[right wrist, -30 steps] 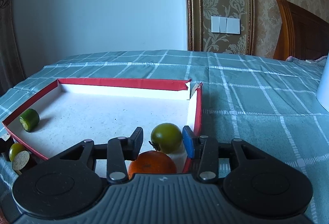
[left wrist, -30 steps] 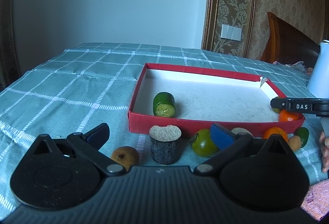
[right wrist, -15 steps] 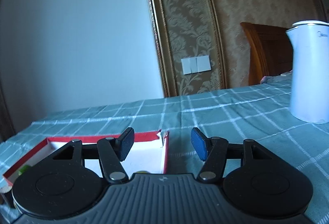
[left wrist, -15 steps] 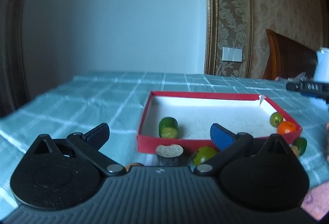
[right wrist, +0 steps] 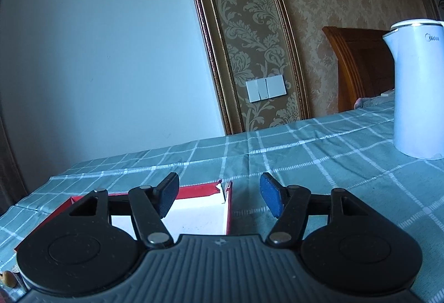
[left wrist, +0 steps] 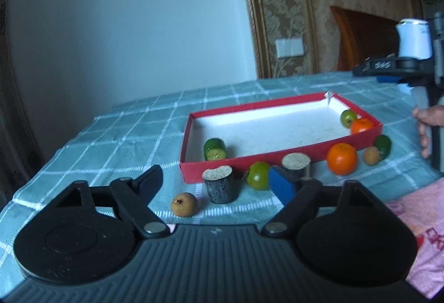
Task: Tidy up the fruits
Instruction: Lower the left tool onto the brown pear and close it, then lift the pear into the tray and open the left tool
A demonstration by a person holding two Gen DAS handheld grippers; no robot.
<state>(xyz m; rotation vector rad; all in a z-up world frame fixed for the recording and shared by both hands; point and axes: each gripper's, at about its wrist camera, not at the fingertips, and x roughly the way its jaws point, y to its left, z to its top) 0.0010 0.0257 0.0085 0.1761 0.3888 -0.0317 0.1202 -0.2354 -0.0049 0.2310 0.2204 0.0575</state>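
In the left wrist view, a red box [left wrist: 277, 162] with a white floor holds a cut green piece [left wrist: 215, 149] at its left end, and a green fruit [left wrist: 348, 117] and an orange [left wrist: 361, 125] in its right corner. Before the box lie a brown fruit [left wrist: 184, 204], a green tomato [left wrist: 258, 175], a larger orange [left wrist: 341, 159] and several more pieces. My left gripper [left wrist: 215, 182] hovers near them, its jaws closing with nothing between them. My right gripper [right wrist: 219, 196] is raised over the box corner [right wrist: 228, 208], its jaws opening and empty.
Two dark cork-topped stumps [left wrist: 220, 187] stand among the loose fruit. A white kettle [right wrist: 416, 86] stands on the checked tablecloth [right wrist: 305, 153] at the right. A hand [left wrist: 428, 125] holds the right gripper [left wrist: 383, 72] beyond the box. Pink cloth [left wrist: 416, 219] lies at the near right.
The right gripper let go of the orange in the box, widened and tilted upward. The left gripper drew back and rolled, and its jaws narrowed.
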